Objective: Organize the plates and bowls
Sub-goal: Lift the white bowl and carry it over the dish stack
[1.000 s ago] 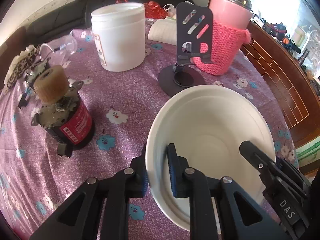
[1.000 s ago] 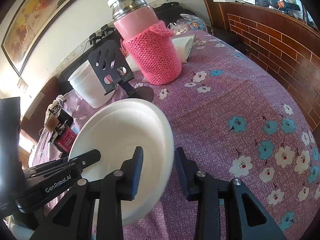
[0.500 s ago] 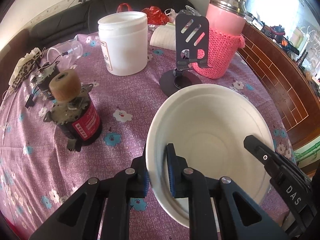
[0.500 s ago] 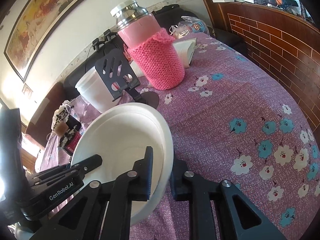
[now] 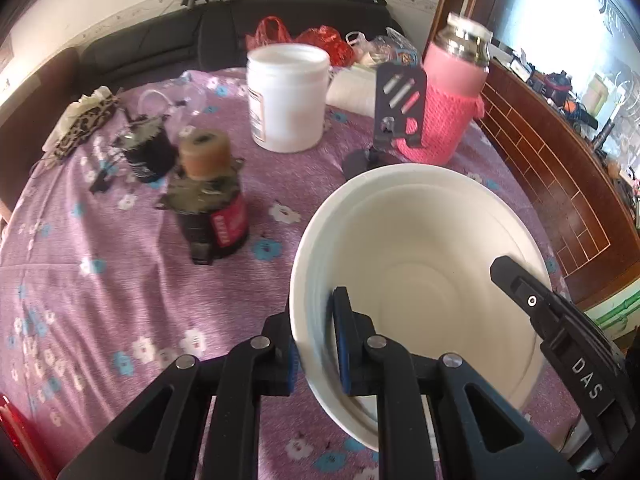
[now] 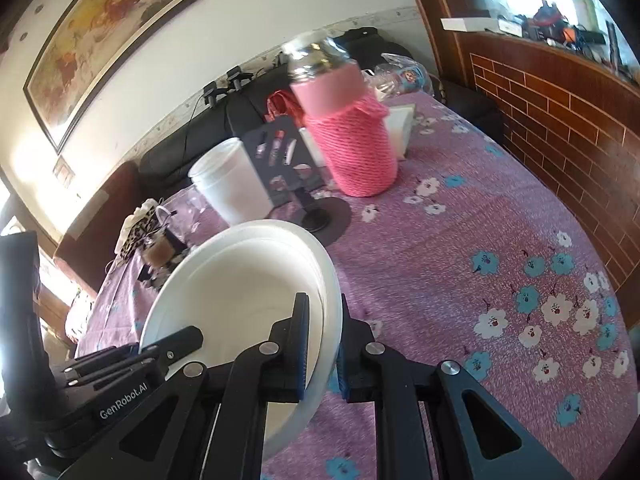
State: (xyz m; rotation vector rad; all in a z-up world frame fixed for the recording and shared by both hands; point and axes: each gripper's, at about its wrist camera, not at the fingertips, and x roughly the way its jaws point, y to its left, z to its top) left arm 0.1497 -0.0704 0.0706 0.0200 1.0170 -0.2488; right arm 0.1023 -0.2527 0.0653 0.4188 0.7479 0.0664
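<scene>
Left tool (image 5: 316,350) pinches left rim of white bowl (image 5: 420,264); right tool (image 6: 322,346) pinches opposite rim. Bowl tilted above purple table (image 6: 460,256), near phone stand (image 5: 394,118); two-sided grip likely for steady carry

table (image 5: 100,280), purple floral cloth | white jar (image 5: 288,98) | pink flask (image 5: 450,104) | possibly spools (image 5: 208,196)

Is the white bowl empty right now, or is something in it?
Empty: the white bowl shows only bare white inside in both views, apart from the tongs' fingers on its rim.
</scene>
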